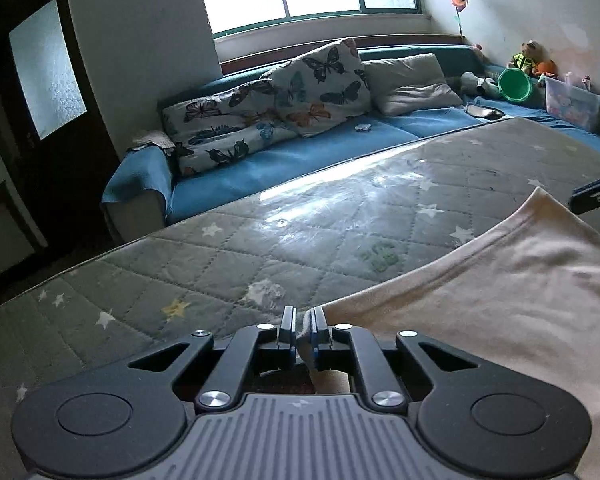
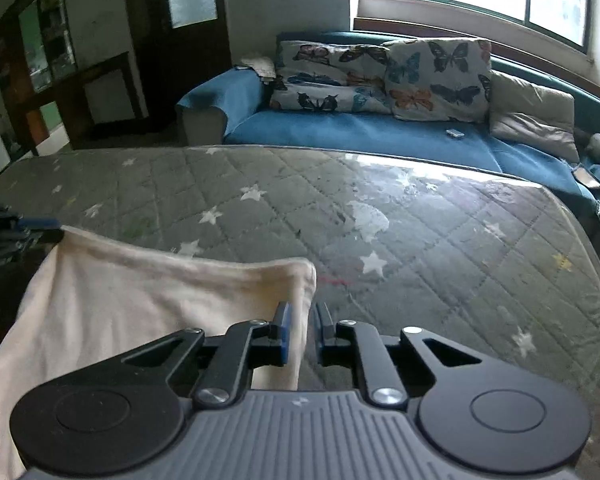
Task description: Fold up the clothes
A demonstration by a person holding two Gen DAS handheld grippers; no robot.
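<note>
Where cushions (image 1: 320, 80) crowd: sofa (image 1: 300, 156).

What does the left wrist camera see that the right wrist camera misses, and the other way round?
Only the left wrist view shows the green bucket and stuffed toy at the sofa's far end. Only the right wrist view shows the dark shelving beside the door. Both show the cream garment held over the star-patterned mat, the butterfly cushions, and the left gripper and right gripper each pinching a corner.
</note>
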